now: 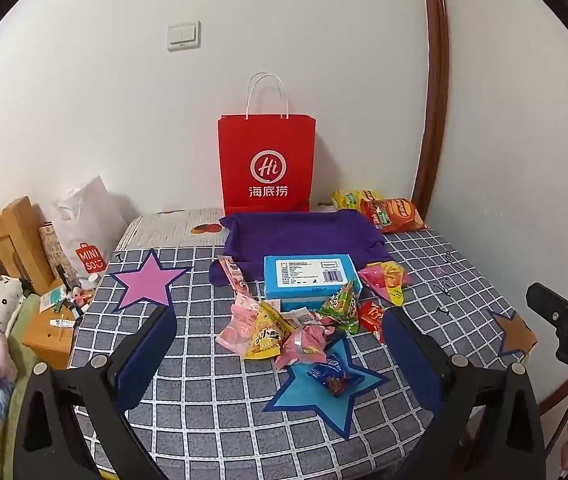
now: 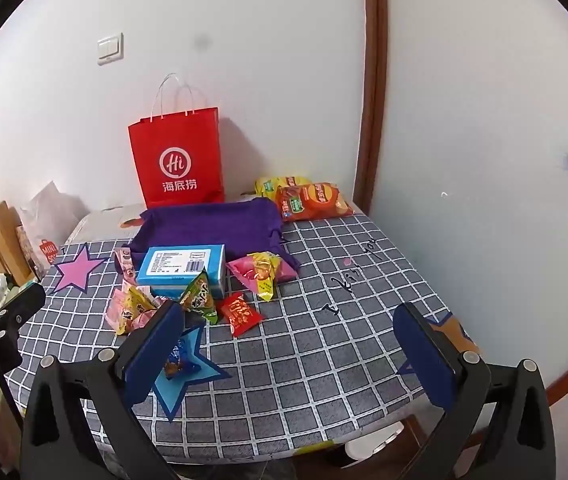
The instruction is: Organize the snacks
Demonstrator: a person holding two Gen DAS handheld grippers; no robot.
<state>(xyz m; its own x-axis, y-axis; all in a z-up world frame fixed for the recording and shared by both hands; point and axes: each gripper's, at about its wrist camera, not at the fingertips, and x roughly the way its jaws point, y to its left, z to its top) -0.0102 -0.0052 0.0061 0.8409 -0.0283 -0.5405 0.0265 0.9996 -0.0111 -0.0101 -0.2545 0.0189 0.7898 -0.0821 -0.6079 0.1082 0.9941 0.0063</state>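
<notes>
Both sets of jaws spread wide and empty, left gripper [image 1: 280, 344] hovering over the snack pile [image 1: 284, 328] mid-frame before the purple tray [image 1: 304, 232], right gripper [image 2: 288, 344] over bare cloth — best dropping squarely onto one loose packet, not the cluster.

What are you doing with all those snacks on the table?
Someone is about to tidy them up, holding a gripper in each hand. The left gripper and the right gripper both hang open above the checked tablecloth, holding nothing. Small snack packets lie heaped in front of a blue box, and one dark wrapper sits on the blue star. A purple cloth tray and a red paper bag wait behind, with chip bags beside them.
</notes>
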